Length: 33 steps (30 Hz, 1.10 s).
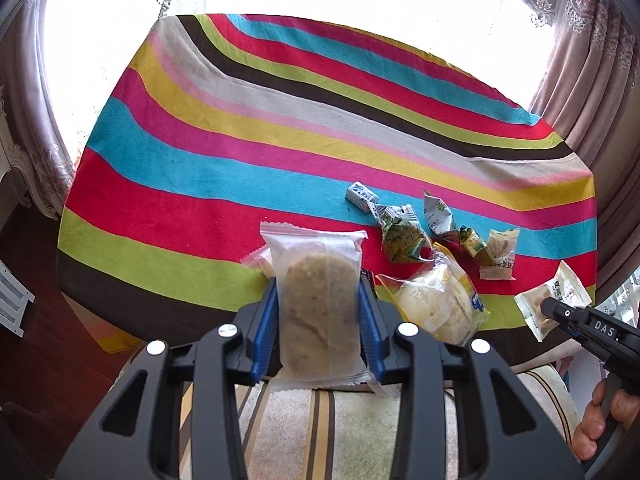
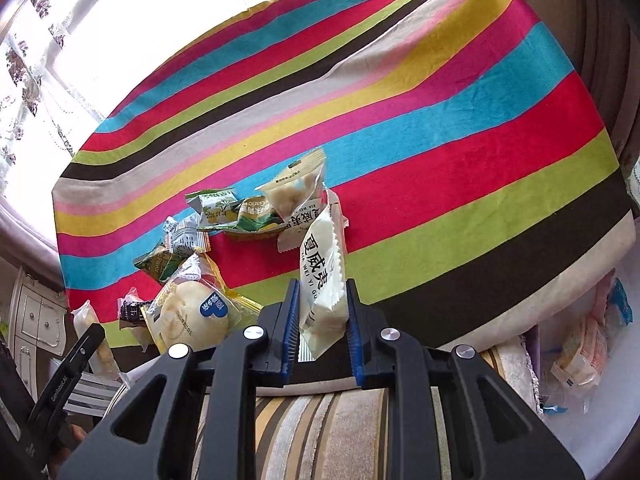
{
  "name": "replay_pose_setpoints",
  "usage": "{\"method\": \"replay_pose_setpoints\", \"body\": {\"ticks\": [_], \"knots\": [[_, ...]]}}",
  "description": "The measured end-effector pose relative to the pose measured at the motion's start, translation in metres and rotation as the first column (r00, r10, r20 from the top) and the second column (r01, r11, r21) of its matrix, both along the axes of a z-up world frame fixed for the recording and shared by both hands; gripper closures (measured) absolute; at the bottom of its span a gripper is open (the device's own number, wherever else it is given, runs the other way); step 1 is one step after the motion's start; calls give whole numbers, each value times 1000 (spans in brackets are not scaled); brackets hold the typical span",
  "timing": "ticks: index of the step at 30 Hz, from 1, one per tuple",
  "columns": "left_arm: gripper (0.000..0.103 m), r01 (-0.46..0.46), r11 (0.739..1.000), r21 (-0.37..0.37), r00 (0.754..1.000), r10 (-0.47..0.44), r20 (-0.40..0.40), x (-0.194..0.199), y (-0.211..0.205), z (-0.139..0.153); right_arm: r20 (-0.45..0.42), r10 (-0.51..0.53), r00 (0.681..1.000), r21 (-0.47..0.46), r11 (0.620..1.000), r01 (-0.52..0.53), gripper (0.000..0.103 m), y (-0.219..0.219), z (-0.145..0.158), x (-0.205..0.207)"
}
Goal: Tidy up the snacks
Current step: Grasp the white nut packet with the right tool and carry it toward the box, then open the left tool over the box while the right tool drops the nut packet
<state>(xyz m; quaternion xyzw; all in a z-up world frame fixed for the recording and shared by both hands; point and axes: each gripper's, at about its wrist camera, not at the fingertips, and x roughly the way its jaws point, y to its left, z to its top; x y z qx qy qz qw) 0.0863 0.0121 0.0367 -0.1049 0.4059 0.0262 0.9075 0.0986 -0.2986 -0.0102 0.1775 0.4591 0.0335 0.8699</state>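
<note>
My left gripper (image 1: 318,286) is shut on a clear-wrapped oval cookie packet (image 1: 318,300), held upright above the near edge of the striped table. My right gripper (image 2: 323,286) is shut on a white snack packet with black Chinese lettering (image 2: 323,276); this packet also shows in the left wrist view (image 1: 554,300) at the right. A pile of snacks lies on the cloth: a round bun in a yellow-edged bag (image 1: 438,304) (image 2: 192,318), several green-and-white sachets (image 1: 400,232) (image 2: 222,206), a clear biscuit packet (image 2: 294,192) (image 1: 500,254), and a small blue-white candy (image 1: 360,194).
The striped tablecloth (image 1: 240,160) (image 2: 440,140) covers the table. A striped cushion (image 1: 340,432) lies below my grippers. Curtains (image 1: 592,60) and a bright window stand behind the table. More wrapped packets (image 2: 580,356) lie off the table at the right. A white cabinet (image 2: 36,320) stands at the left.
</note>
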Motion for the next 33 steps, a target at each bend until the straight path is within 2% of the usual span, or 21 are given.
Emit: {"method": "replay_pose_setpoints", "body": {"ticks": [6,9,15,20,27,33], "knots": [[65,-6,998,56,1000,5,31,-5,-13,12,11,-19,1000,27,999,18,81,-22,4,-13],[65,5,998,61,999,-7,32,-5,-21,16,16,-35,999,44,998,35,81,-35,4,-19],[65,60,996,68,998,-62,30,-6,-50,20,24,-71,997,77,995,69,81,-61,5,-32],[65,147,988,44,989,-148,21,-6,-88,22,29,-97,995,89,992,94,81,-81,4,-43],[65,296,955,-8,955,-296,-6,-9,-152,20,32,-154,988,90,984,151,81,-120,2,-65],[65,432,900,-56,900,-434,-31,-14,-213,16,15,-240,971,67,969,238,81,-167,-7,-91]]}}
